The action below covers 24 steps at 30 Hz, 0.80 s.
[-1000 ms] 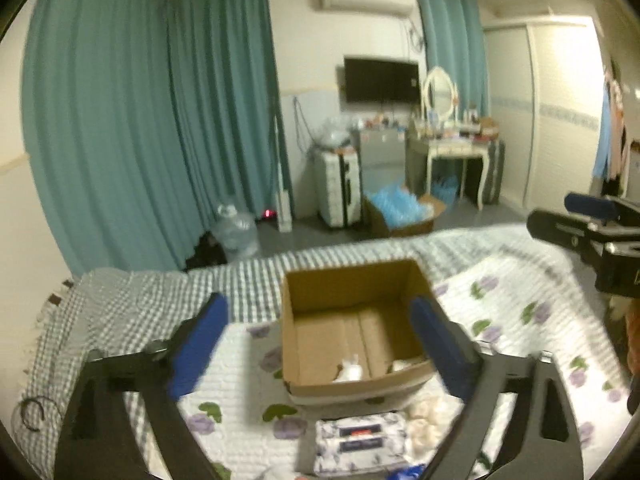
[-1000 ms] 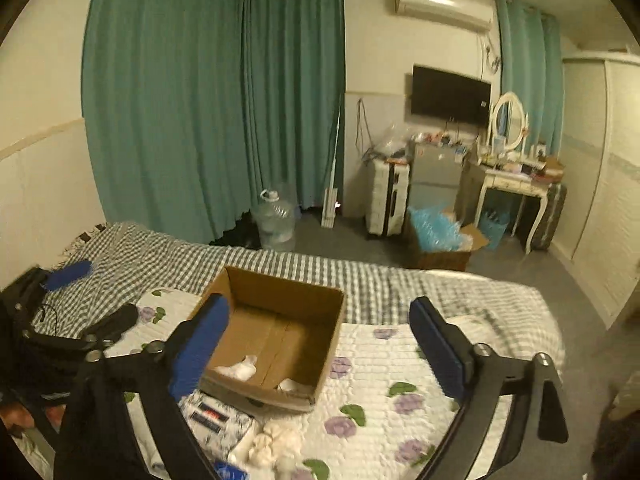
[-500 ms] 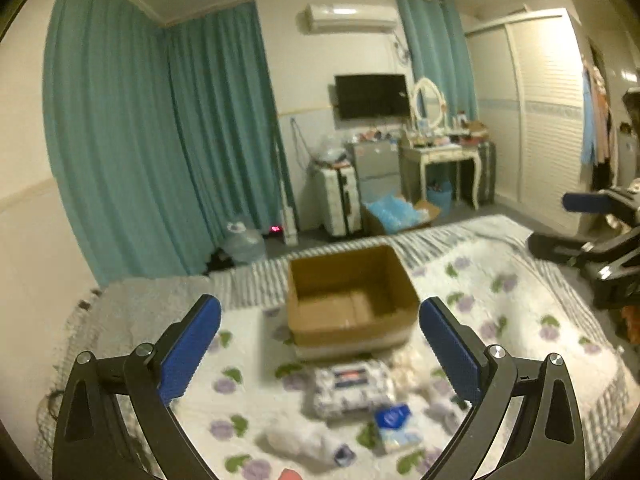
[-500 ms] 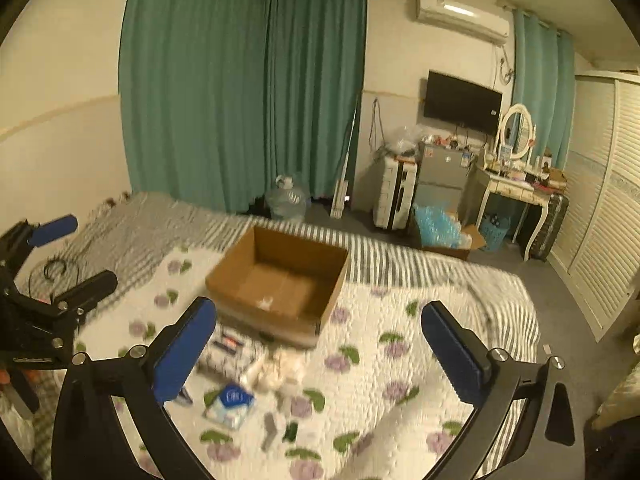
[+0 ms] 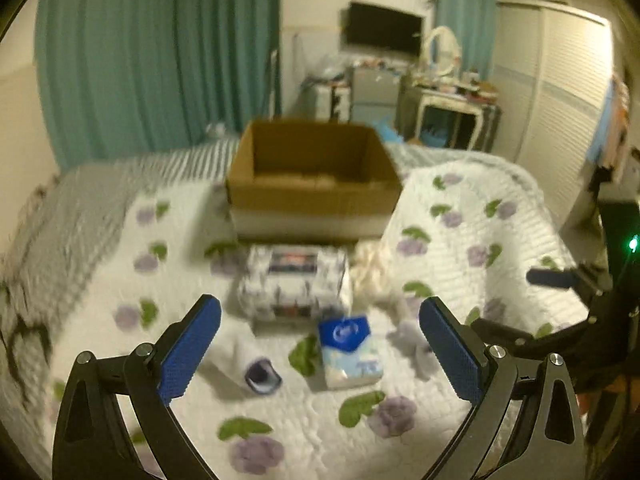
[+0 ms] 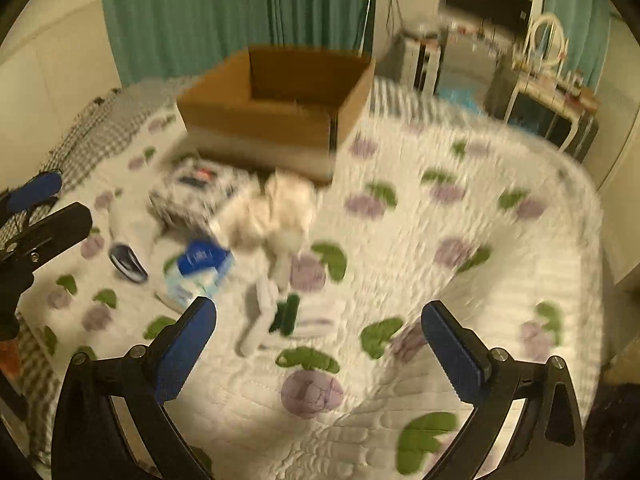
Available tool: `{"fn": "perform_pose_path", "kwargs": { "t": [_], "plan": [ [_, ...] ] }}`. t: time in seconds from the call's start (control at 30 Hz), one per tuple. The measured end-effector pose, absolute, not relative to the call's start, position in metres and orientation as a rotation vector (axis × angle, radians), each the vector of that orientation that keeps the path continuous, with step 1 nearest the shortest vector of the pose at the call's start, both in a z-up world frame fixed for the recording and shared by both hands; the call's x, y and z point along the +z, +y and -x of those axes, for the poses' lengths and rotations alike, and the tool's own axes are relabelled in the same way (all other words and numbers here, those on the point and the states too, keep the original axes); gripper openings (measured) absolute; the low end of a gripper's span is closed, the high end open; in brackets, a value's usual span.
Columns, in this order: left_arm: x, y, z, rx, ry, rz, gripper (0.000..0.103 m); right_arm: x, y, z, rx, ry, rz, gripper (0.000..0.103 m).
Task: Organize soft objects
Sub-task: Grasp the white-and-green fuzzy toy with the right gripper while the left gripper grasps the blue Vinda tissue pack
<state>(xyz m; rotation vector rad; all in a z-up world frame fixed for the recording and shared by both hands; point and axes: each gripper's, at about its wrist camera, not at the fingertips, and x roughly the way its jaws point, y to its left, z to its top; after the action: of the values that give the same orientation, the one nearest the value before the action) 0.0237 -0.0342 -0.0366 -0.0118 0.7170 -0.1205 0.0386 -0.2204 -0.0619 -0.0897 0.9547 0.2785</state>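
Right wrist view alone shows a green object (image 6: 285, 314) beside the plush (image 6: 276, 212).

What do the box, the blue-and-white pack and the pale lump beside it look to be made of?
Box: corrugated cardboard, matte brown, with stiff straight walls and open flaps.
Blue-and-white pack: probably tissues in thin plastic film, going by the slight sheen and printed wrap; blur leaves it open.
Pale lump: looks like fluffy fabric or plush, cream with a fuzzy uneven outline; too blurred to be sure.

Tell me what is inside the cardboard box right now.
From both wrist views the cardboard box shows only its brown inner walls. Its near wall hides the floor, so whether anything lies inside cannot be told. Both frames are blurred.
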Motion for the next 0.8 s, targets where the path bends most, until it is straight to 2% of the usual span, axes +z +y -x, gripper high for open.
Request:
{"fn": "perform_pose_path", "kwargs": {
  "t": [0.3,0.37,0.5,0.57,0.6,0.8],
  "plan": [
    [-0.081,-0.026,-0.037,-0.03,0.812,0.091,0.101,-0.111,-0.216,-0.07,0.356,1.069,0.017,0.101],
    [-0.084,-0.028,-0.037,-0.03,0.816,0.082,0.102,-0.119,-0.212,-0.076,0.389,1.093,-0.003,0.093],
    [-0.088,-0.034,-0.04,-0.041,0.832,0.054,0.102,-0.134,-0.203,-0.083,0.418,1.143,0.012,0.089],
    [-0.09,-0.036,-0.043,-0.045,0.84,0.049,0.102,-0.139,-0.2,-0.085,0.423,1.168,0.024,0.071],
    [-0.092,-0.037,-0.044,-0.045,0.844,0.047,0.102,-0.141,-0.2,-0.085,0.417,1.175,0.031,0.068],
    [-0.096,-0.04,-0.047,-0.061,0.871,0.043,0.101,-0.113,-0.227,-0.078,0.361,1.062,0.002,0.065]
  ]
}}
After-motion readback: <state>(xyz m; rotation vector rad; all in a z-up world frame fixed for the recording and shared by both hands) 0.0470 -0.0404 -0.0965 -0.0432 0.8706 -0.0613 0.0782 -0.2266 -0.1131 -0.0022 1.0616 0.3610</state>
